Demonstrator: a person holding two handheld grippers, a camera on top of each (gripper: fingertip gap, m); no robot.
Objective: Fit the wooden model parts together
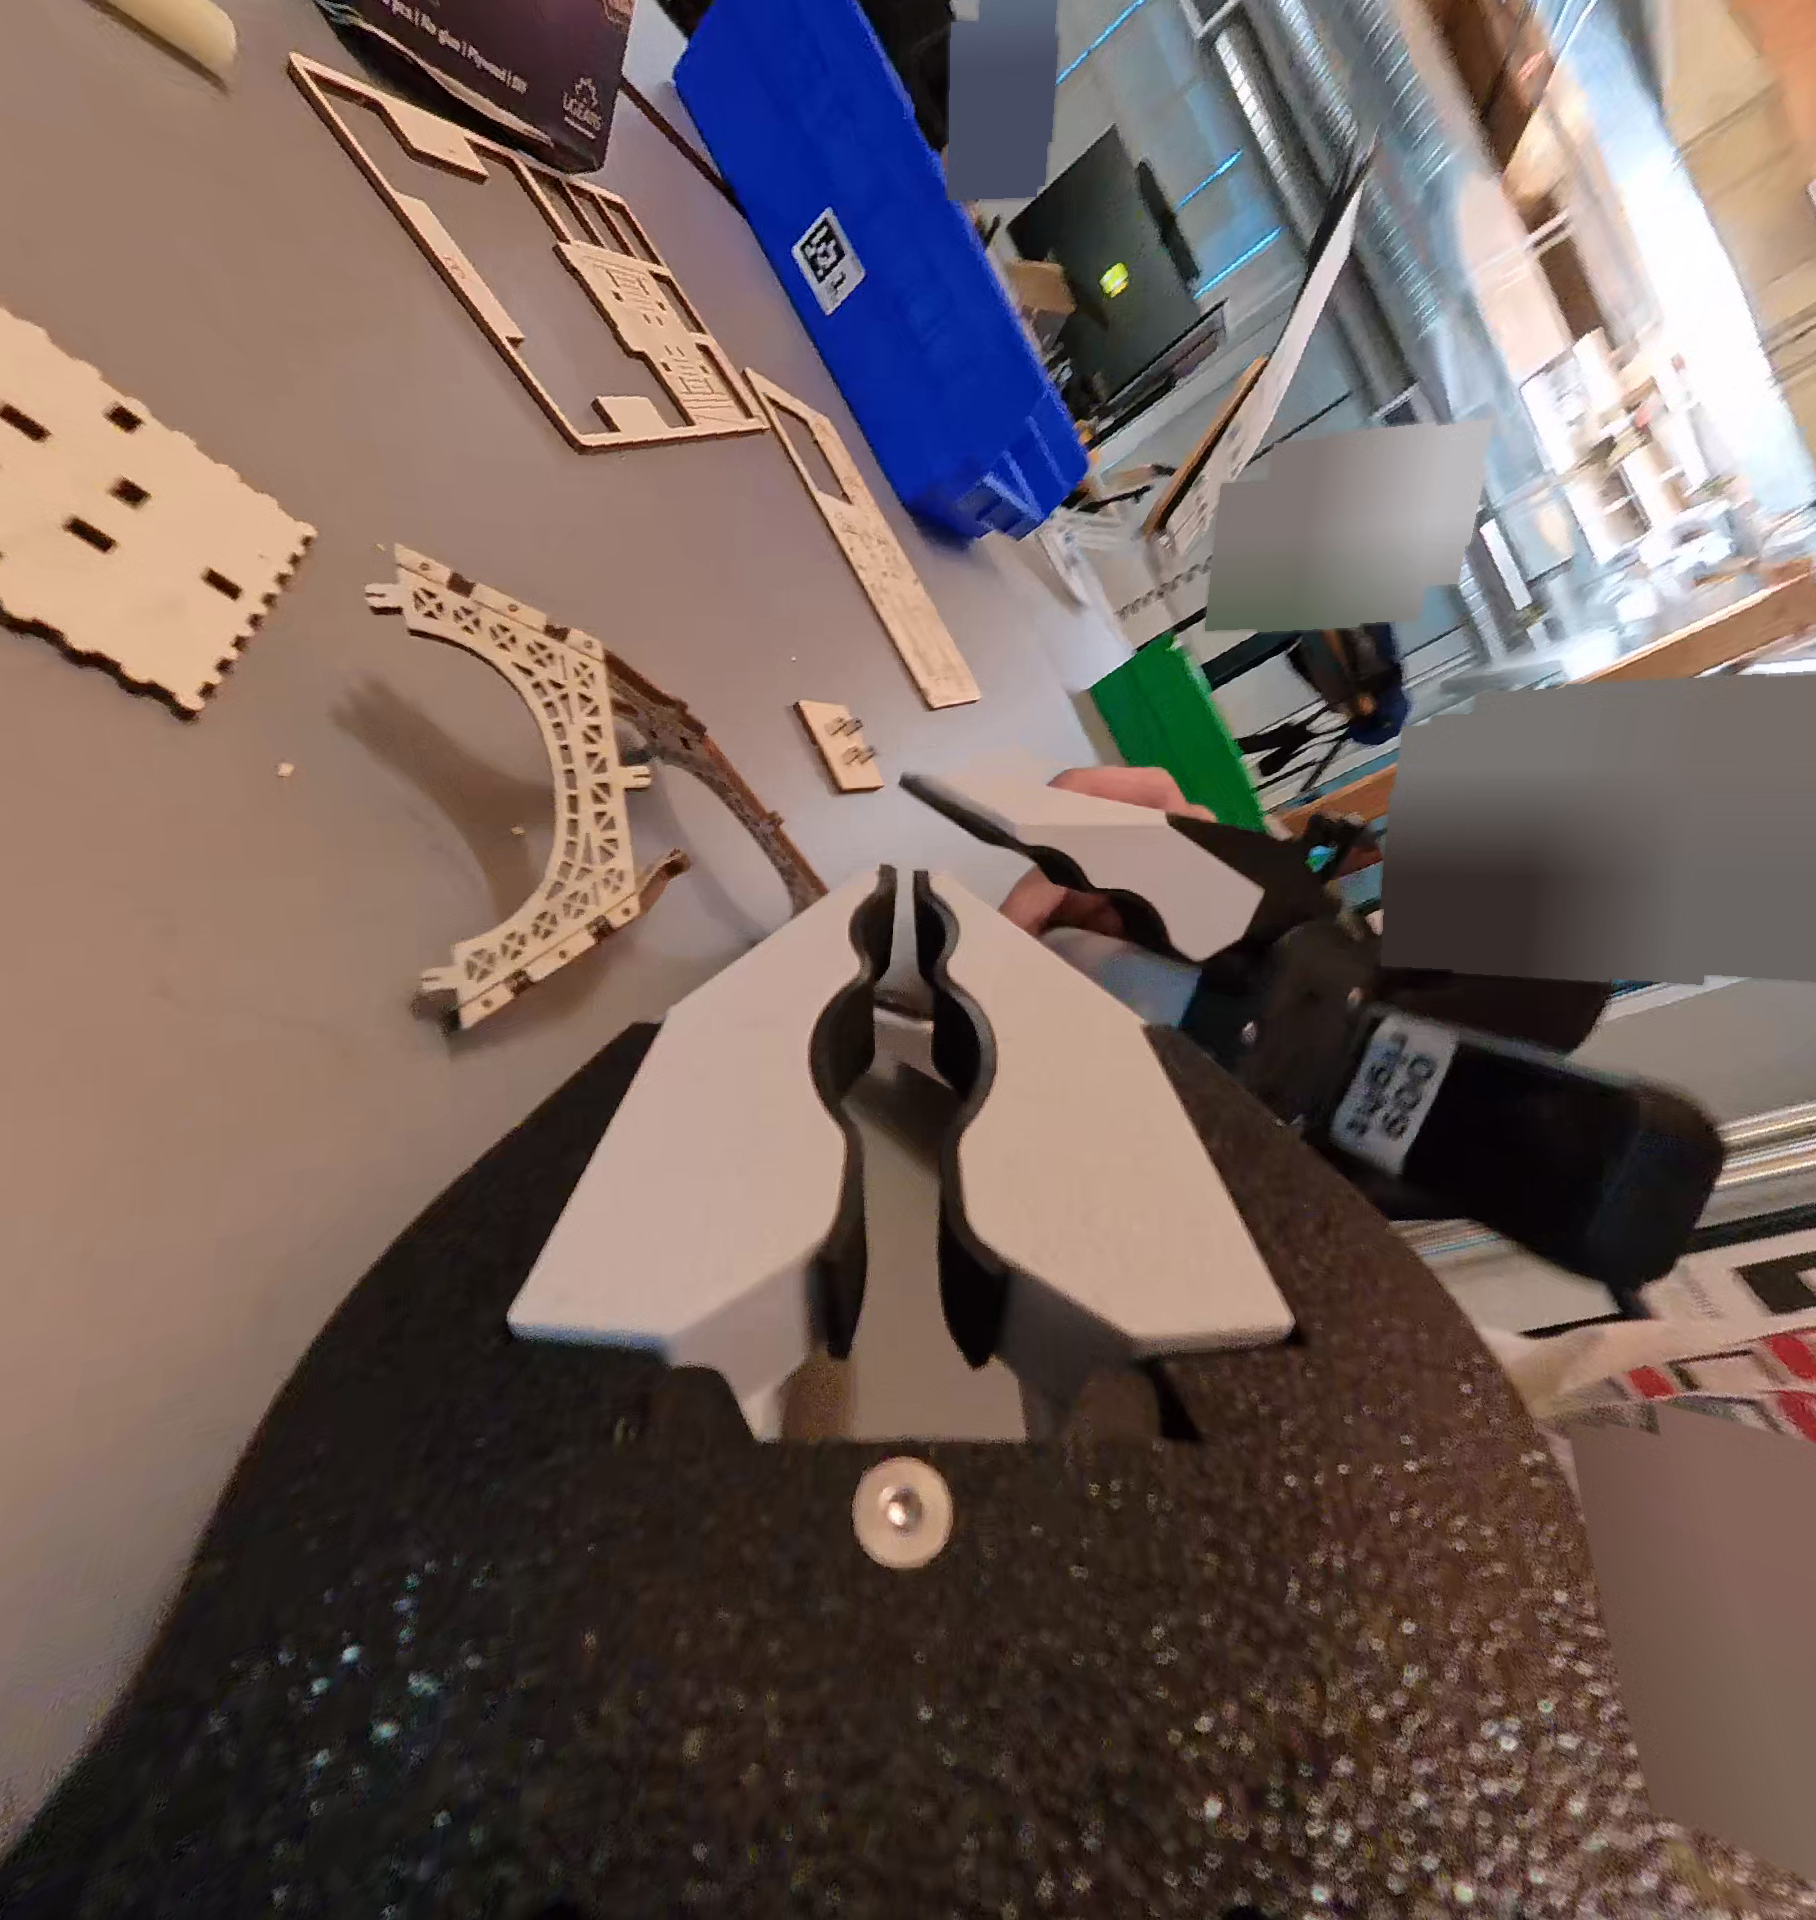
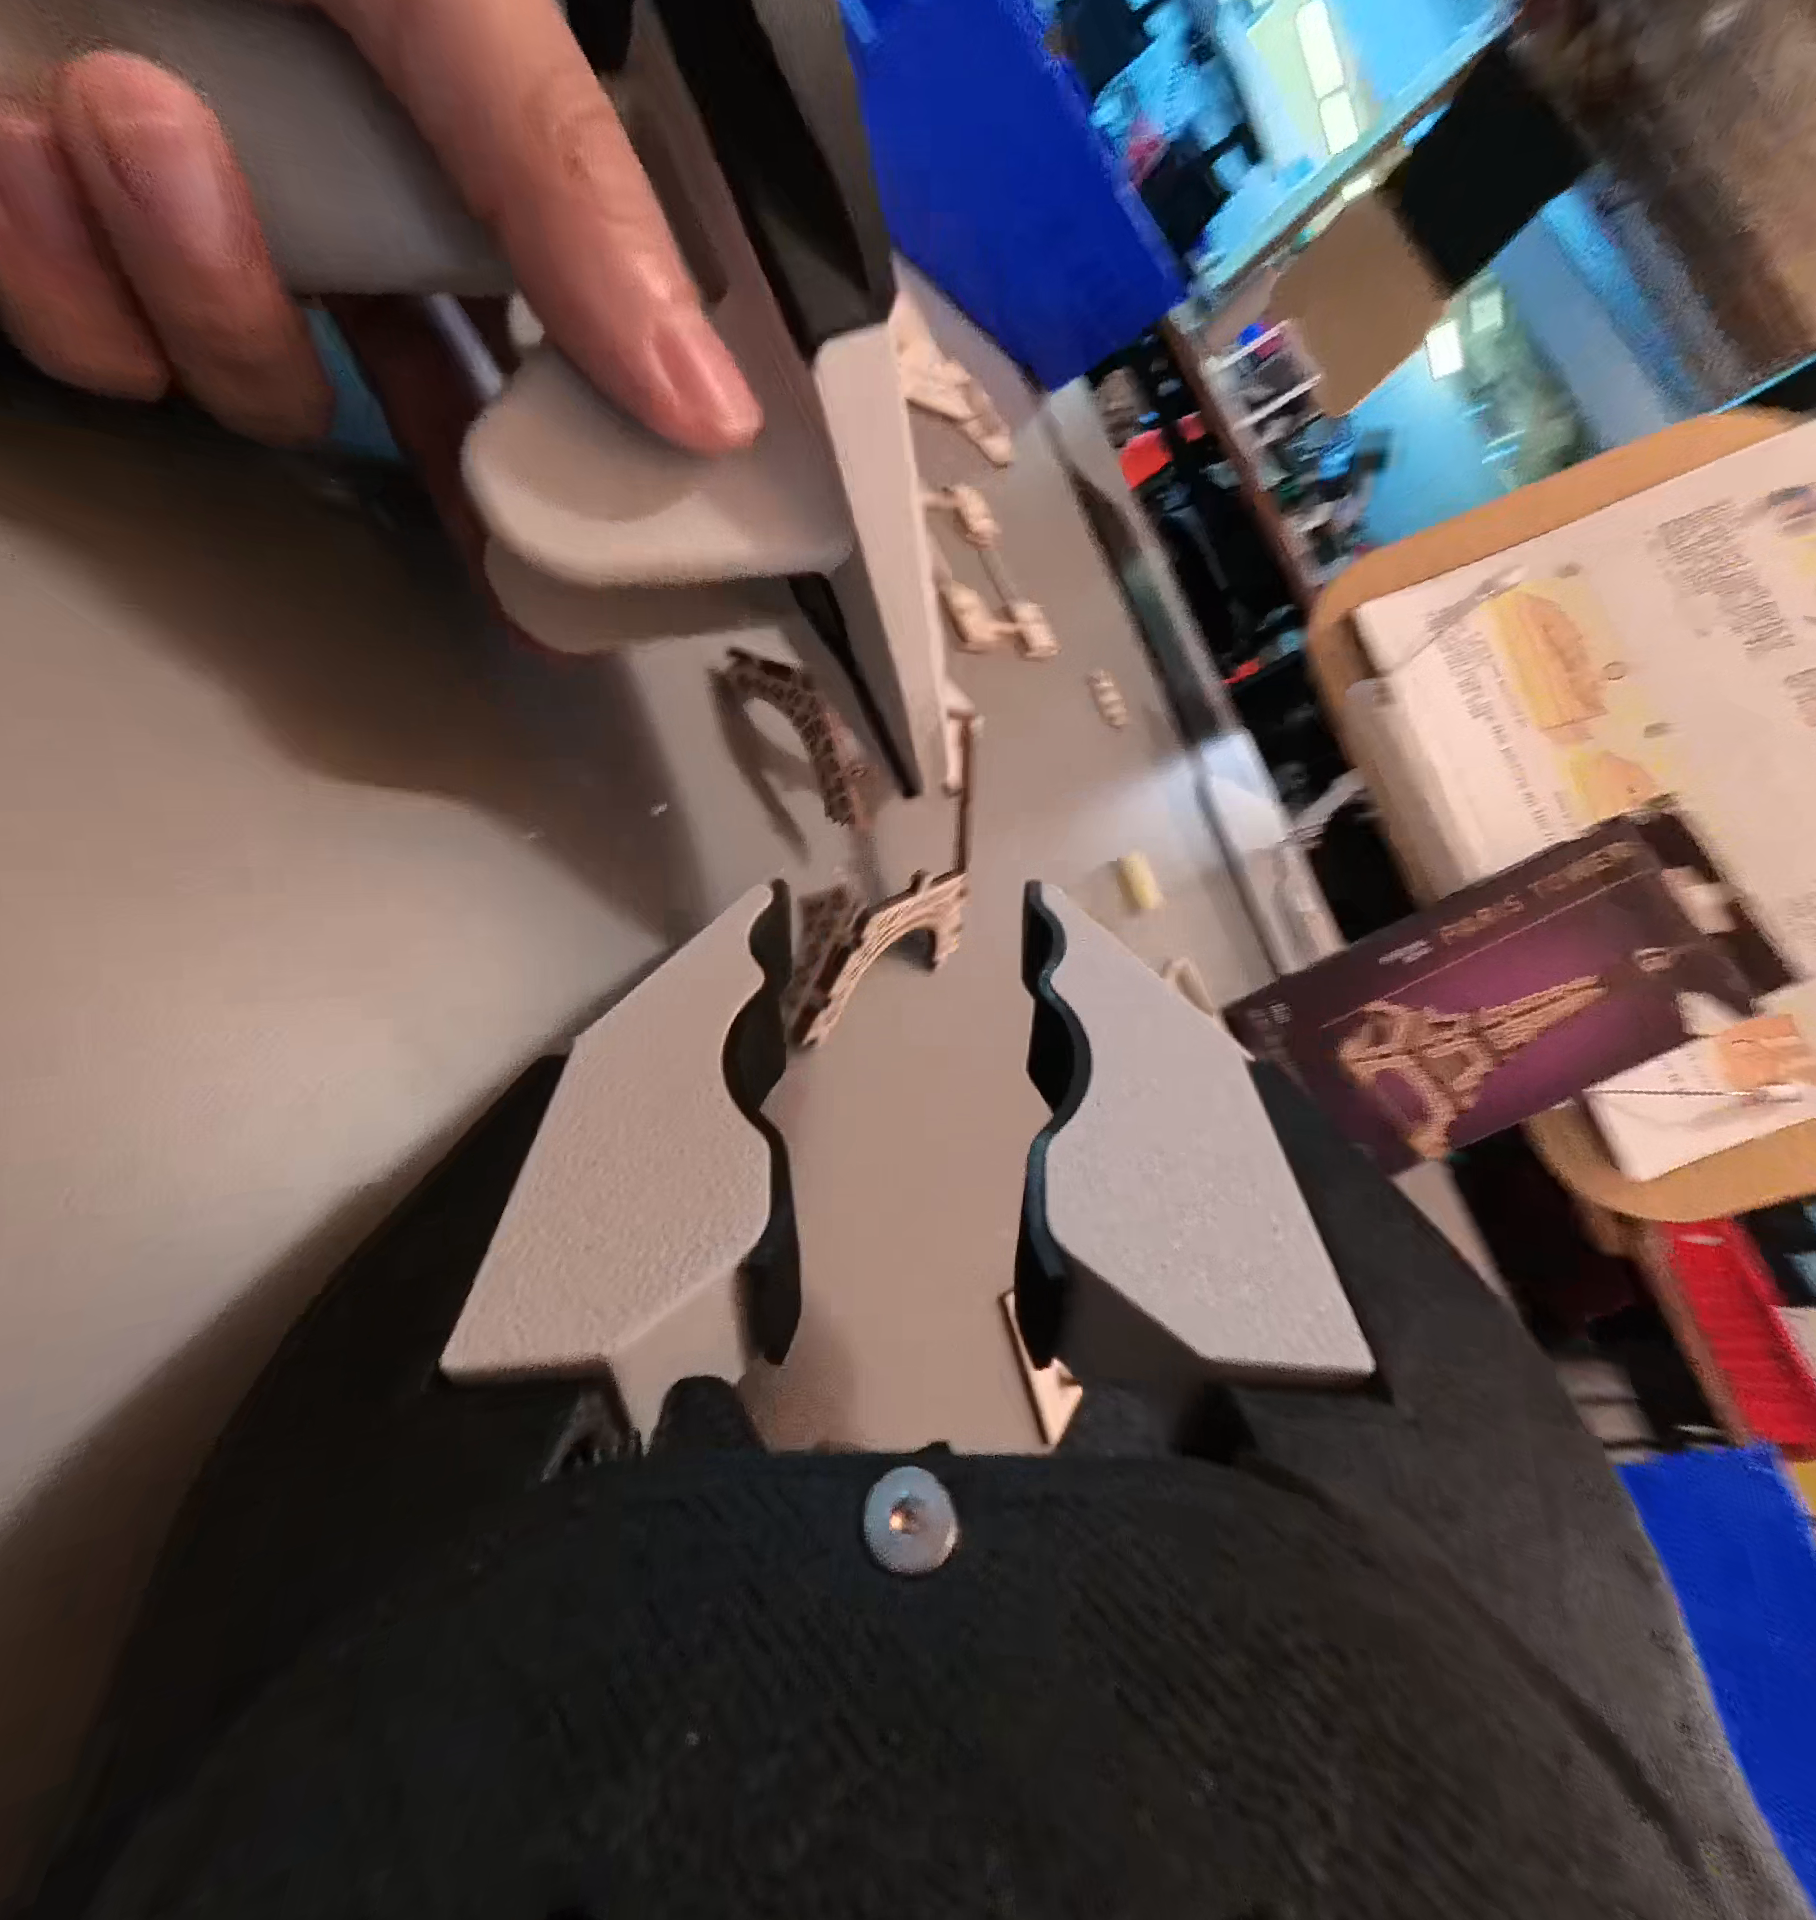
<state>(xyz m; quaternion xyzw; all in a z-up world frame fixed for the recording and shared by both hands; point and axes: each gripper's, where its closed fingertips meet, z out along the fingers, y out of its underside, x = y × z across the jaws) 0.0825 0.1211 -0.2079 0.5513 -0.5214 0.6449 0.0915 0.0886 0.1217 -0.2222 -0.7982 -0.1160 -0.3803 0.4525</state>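
Claws over the wooden model parts

Left claw [image 1: 904, 883], left wrist view: tips nearly together, nothing between them. Arched lattice part [image 1: 551, 790] lies on grey tabletop [image 1: 208, 1039] ahead-left, slotted panel [image 1: 104, 520] farther left, cut-out frame sheet [image 1: 530, 281] and blue bin [image 1: 883, 281] beyond. Right claw [image 1: 1049, 842] hovers just right.

Right wrist view: right claw [image 2: 899, 904] spread apart, empty; arched lattice part [image 2: 883, 935] on tabletop just past its tips. A hand [image 2: 364, 208] grips the left claw's handle.

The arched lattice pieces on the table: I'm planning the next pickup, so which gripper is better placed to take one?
Probably the right gripper: it is open, with an arched lattice piece just beyond its fingertips. The left gripper is almost shut and empty.
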